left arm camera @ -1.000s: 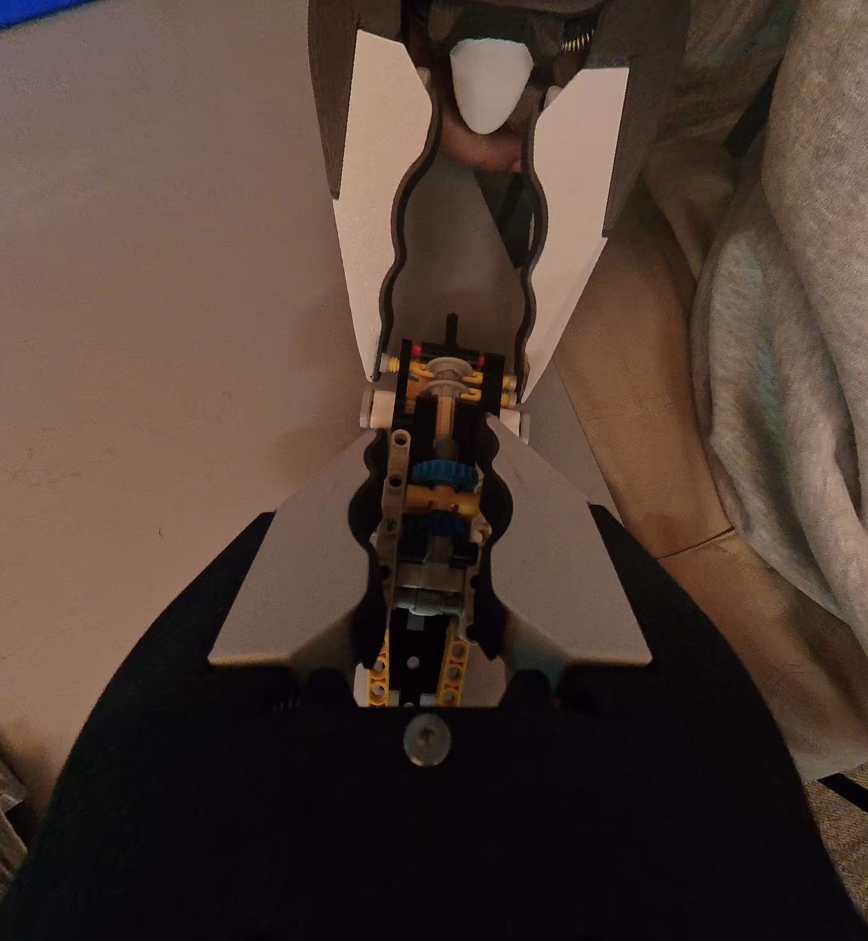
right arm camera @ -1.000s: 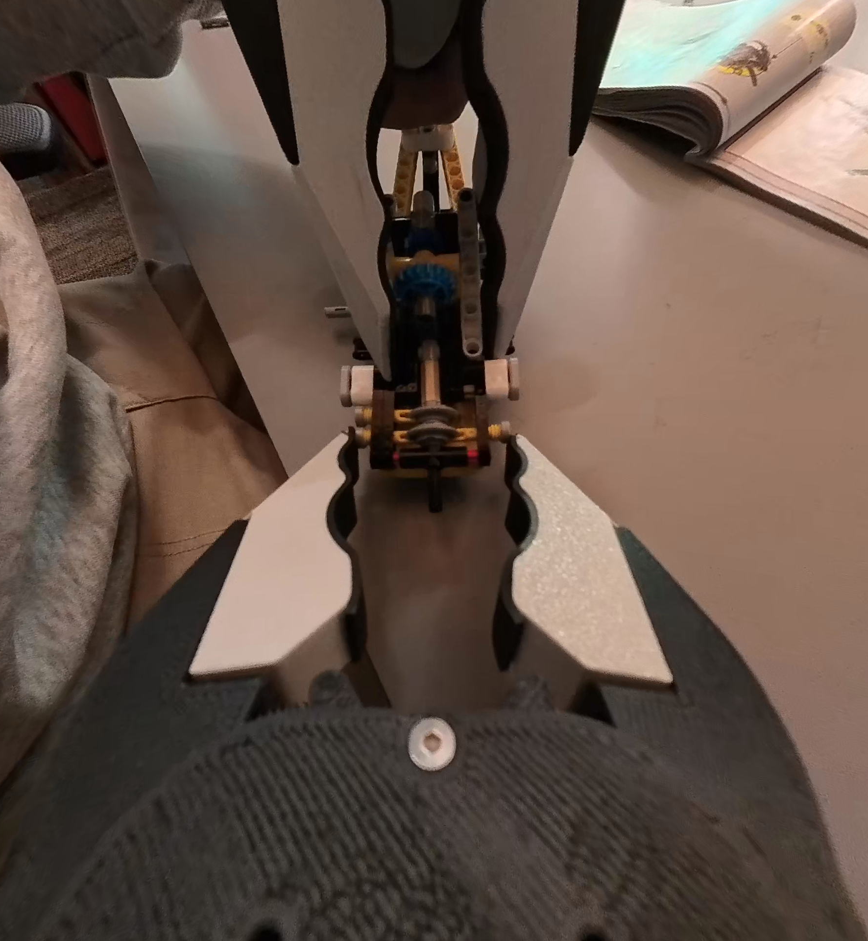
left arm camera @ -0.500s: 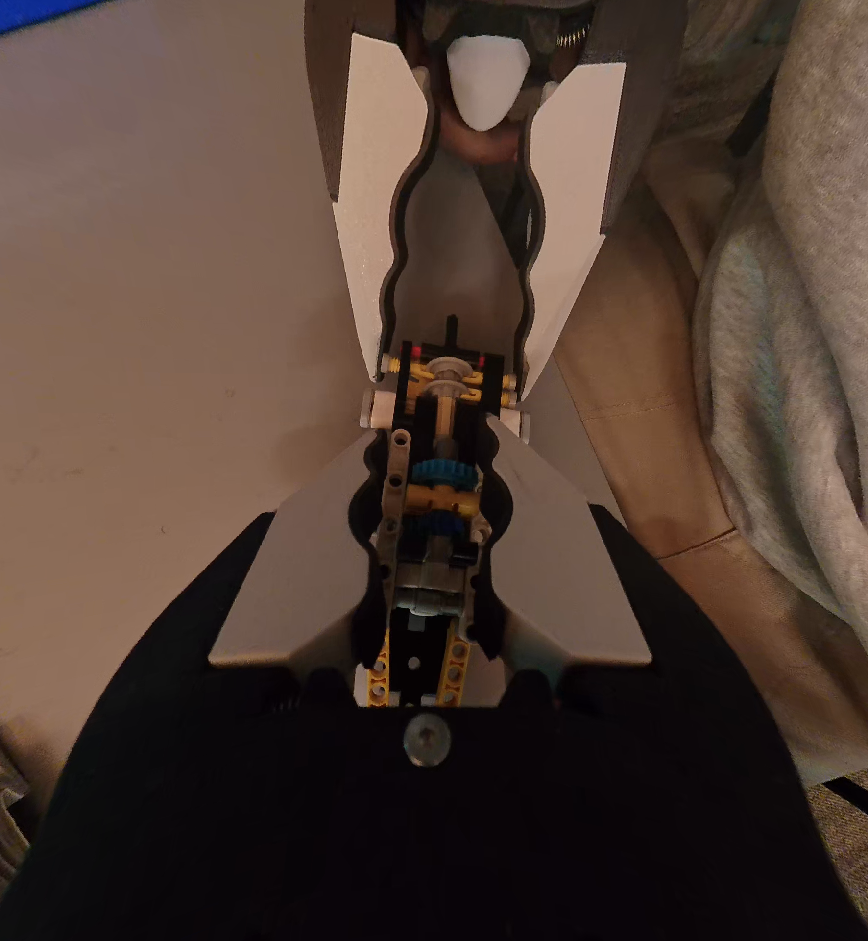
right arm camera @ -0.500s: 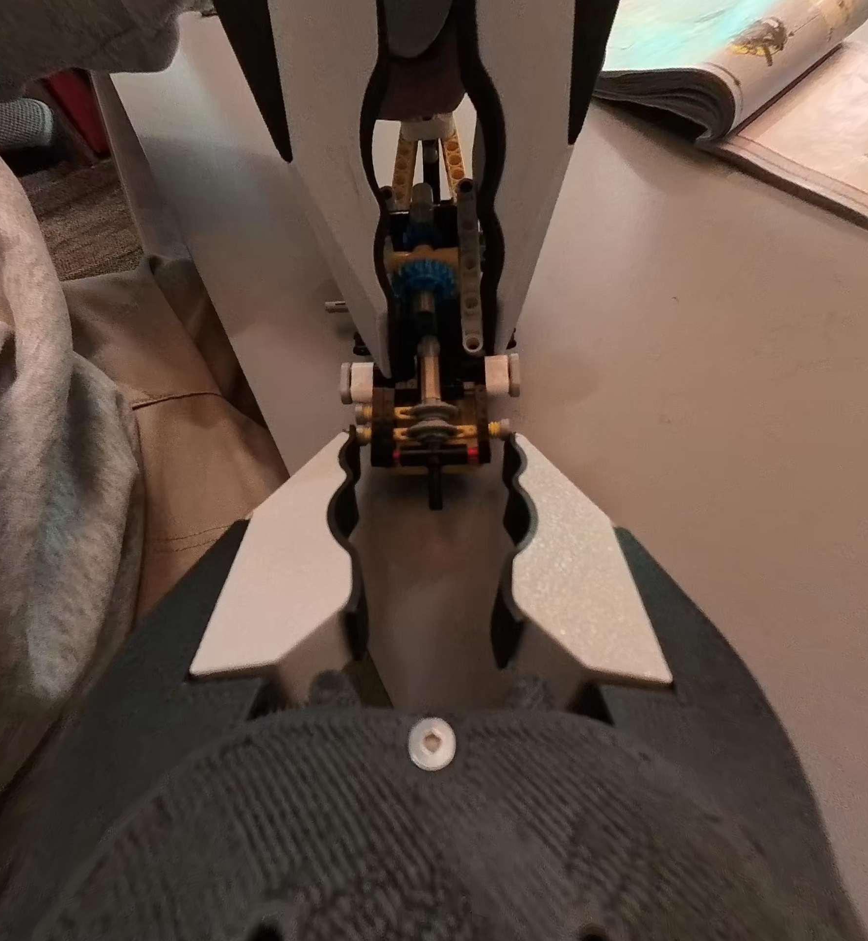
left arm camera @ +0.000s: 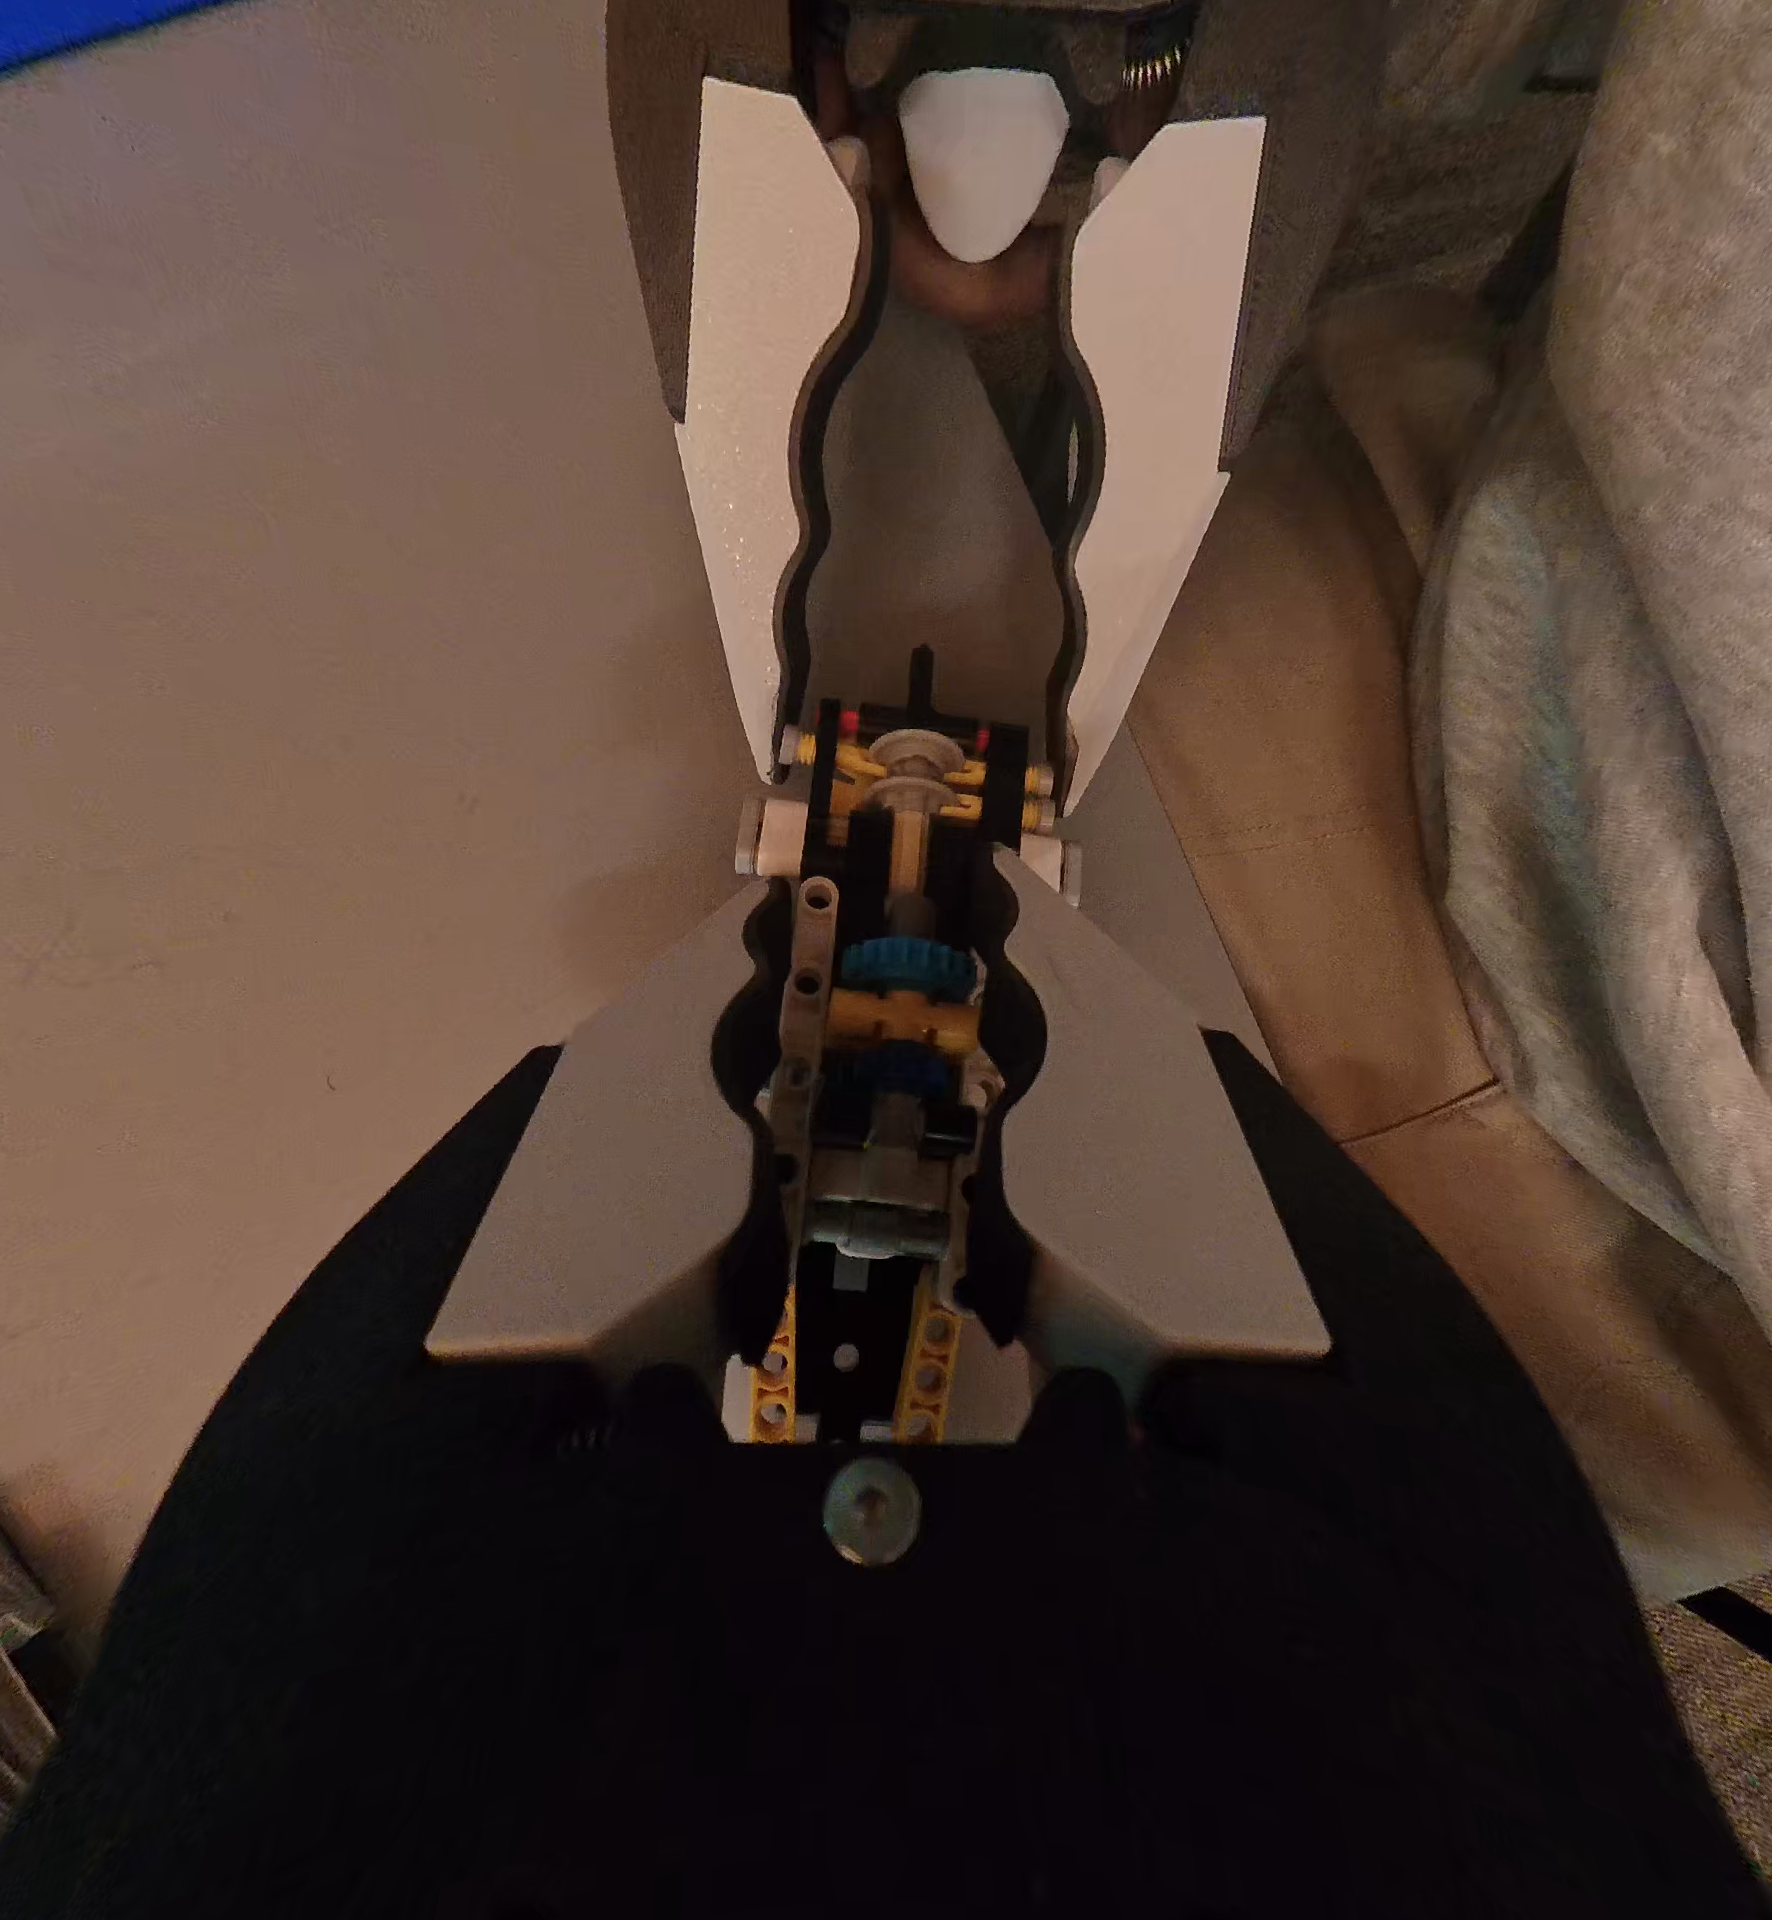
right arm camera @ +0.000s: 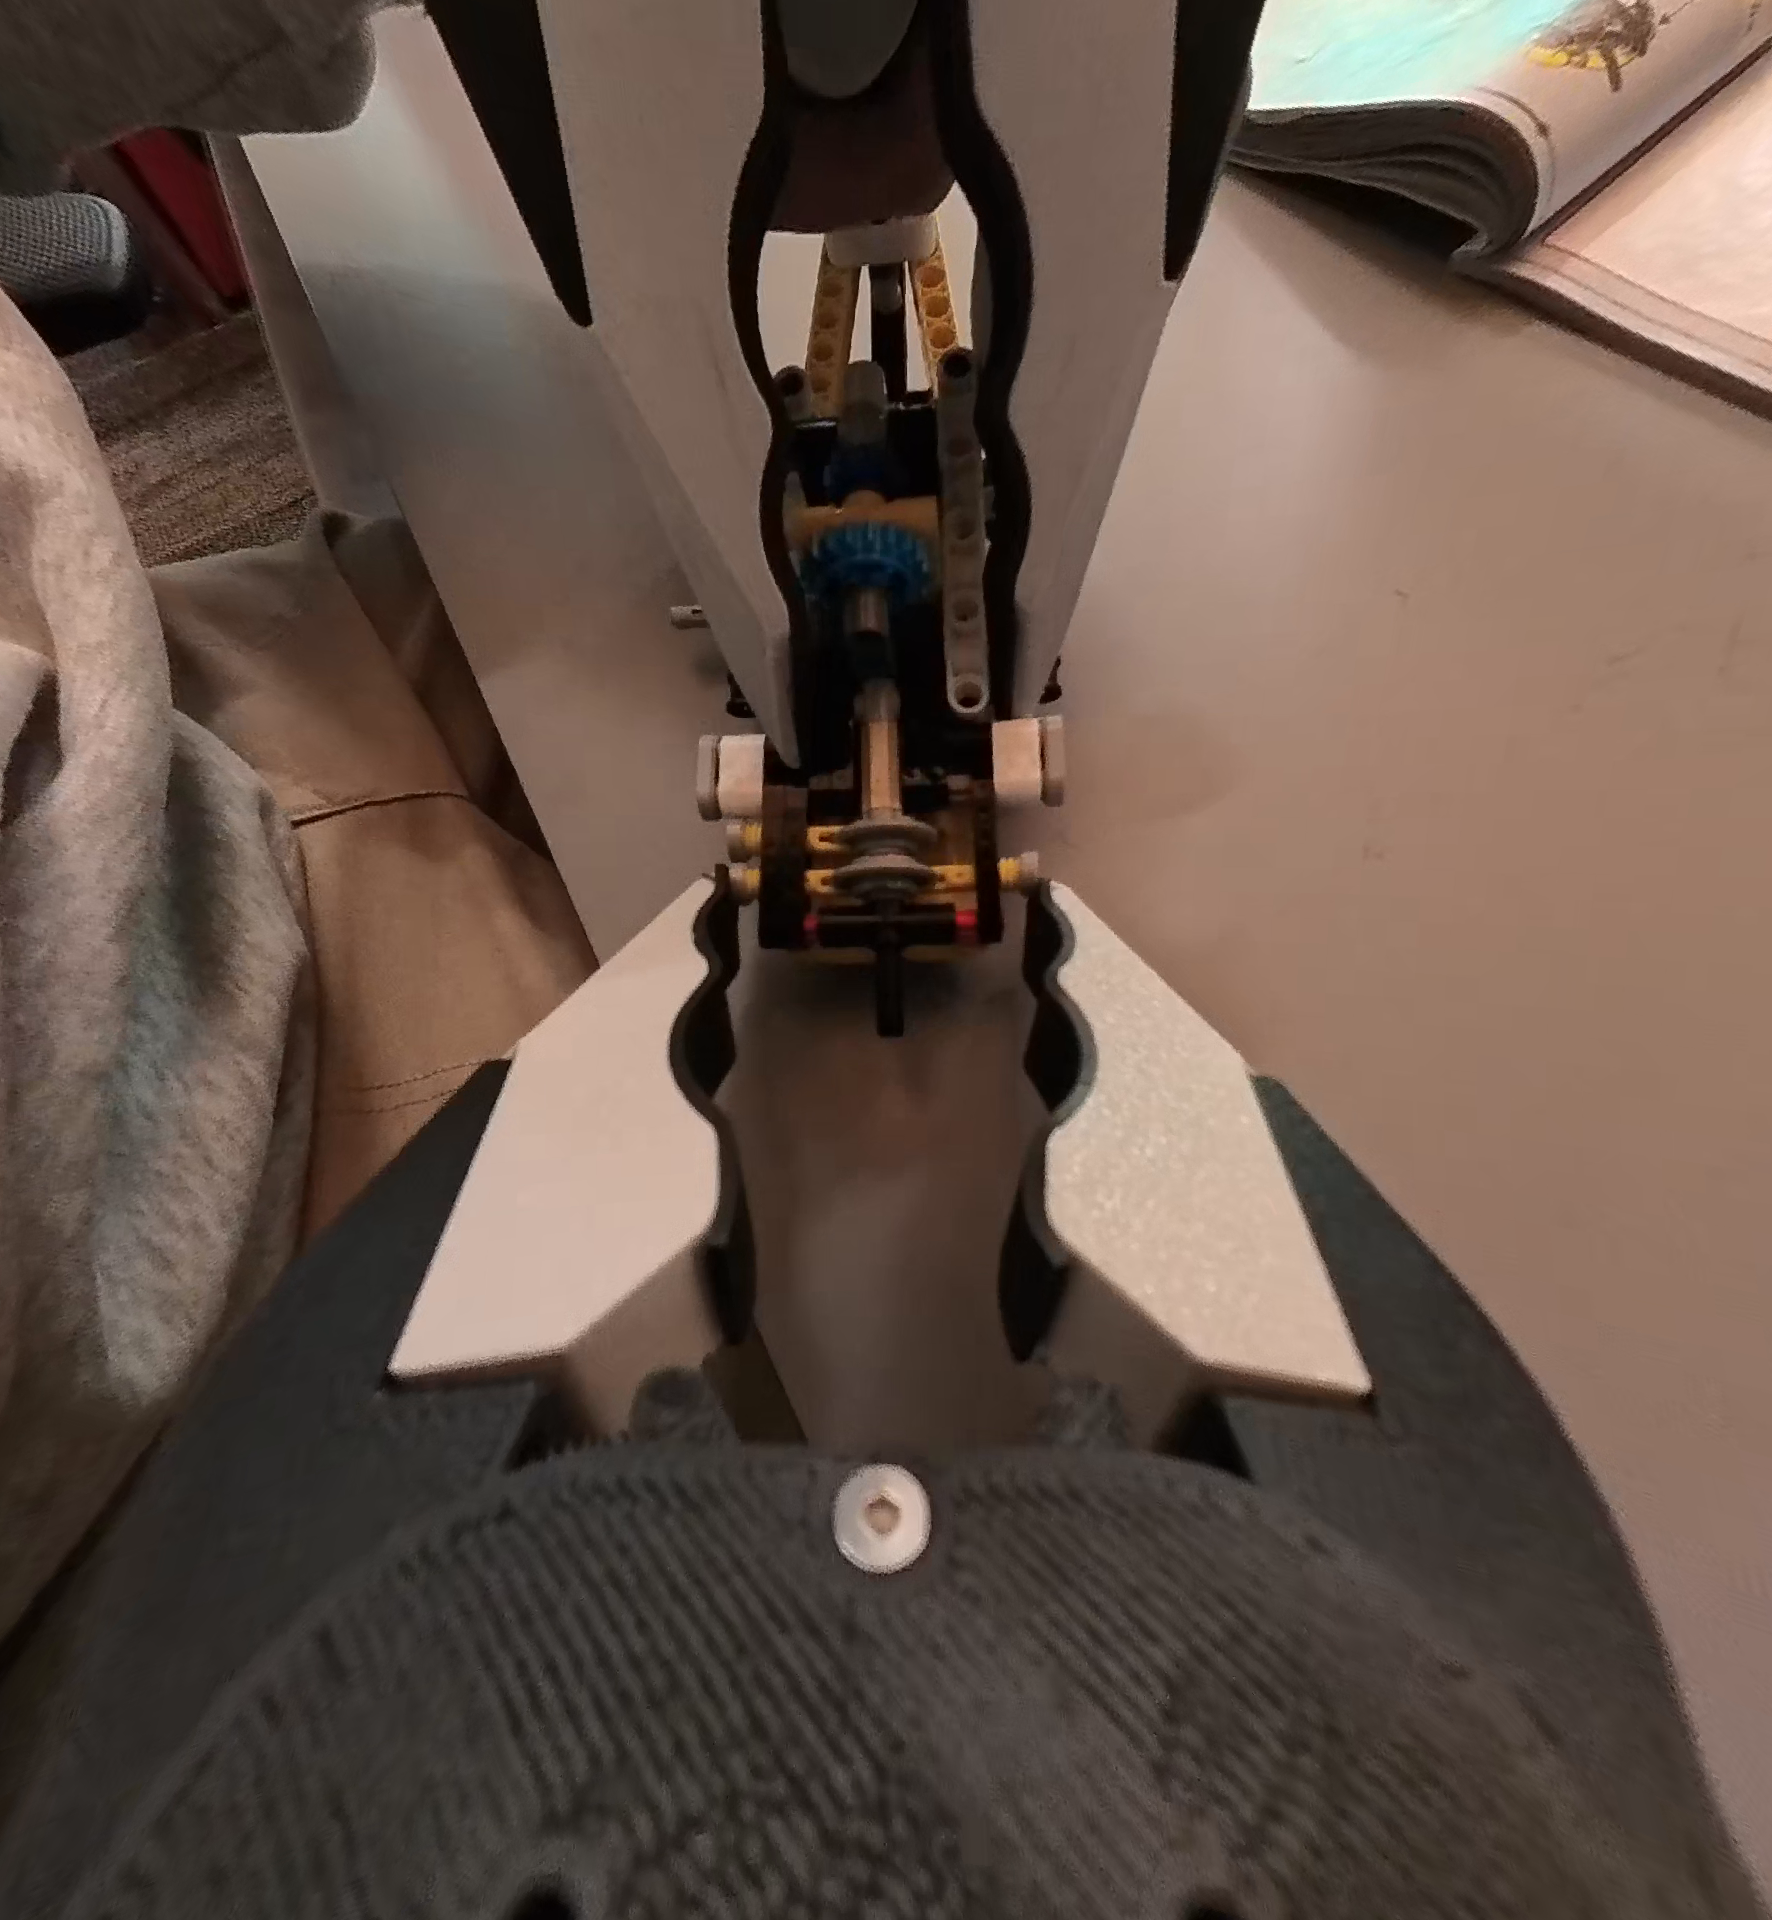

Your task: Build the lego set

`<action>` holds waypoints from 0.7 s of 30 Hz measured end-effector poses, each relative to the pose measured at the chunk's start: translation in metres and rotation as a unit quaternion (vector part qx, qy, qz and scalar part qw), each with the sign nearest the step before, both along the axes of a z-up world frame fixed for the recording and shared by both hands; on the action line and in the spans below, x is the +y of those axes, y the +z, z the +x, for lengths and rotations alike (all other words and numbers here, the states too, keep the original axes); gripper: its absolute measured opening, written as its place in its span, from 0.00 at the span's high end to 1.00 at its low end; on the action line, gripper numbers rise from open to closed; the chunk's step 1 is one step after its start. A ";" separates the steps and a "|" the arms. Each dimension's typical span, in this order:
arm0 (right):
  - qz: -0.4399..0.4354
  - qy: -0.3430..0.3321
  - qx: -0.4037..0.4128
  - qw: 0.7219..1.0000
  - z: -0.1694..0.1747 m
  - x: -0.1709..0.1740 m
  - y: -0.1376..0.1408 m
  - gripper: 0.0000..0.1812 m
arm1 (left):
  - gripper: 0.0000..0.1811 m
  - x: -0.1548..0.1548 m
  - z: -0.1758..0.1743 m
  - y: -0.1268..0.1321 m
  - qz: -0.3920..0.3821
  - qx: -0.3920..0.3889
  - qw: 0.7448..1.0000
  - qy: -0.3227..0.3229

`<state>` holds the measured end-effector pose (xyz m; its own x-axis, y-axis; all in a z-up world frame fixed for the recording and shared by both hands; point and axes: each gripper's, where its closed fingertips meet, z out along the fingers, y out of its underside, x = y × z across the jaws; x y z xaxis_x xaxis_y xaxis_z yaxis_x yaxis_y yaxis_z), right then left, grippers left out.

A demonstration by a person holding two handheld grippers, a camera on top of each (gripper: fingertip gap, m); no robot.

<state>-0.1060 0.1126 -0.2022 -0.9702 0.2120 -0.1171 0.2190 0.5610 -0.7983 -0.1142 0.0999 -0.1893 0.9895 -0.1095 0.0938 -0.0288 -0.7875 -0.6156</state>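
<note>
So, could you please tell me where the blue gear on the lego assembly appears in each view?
Left wrist view: blue gear sits just below picture centre, between the left tool fingers.
Right wrist view: it sits upper centre, inside the far tool.
Shared landmark: the black axle tip at the assembly's end.

Room between L and R grippers is taken up by lego assembly (left arm camera: 897, 997), clamped between left gripper (left arm camera: 892, 894) fingers, far end just inside wide-spread right gripper (right arm camera: 877, 904) tips. Open tabletop (right arm camera: 1433, 779) is seen beside it. That side is bounded by open booklet (right arm camera: 1588, 135); opposite side blocked by person's grey sleeve (right arm camera: 61, 831) and tan trousers (left arm camera: 1308, 831).
</note>
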 end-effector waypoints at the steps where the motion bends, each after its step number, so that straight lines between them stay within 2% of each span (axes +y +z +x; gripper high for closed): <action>1: 0.001 0.001 0.000 1.000 0.000 0.000 0.000 0.69 | 0.81 0.000 0.000 0.000 0.001 0.000 1.000 0.000; 17: -0.009 -0.001 0.007 1.000 0.000 -0.001 0.003 0.69 | 0.81 0.000 0.001 0.002 0.003 0.004 1.000 0.001; 21: -0.036 -0.006 -0.001 0.999 -0.002 0.002 0.011 0.63 | 0.81 -0.001 0.002 0.003 0.004 0.003 1.000 0.000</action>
<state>-0.1080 0.1149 -0.1911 -0.9677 0.2137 -0.1334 0.2257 0.5000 -0.8361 -0.1123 0.0994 -0.1868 0.9899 -0.1111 0.0875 -0.0328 -0.7823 -0.6220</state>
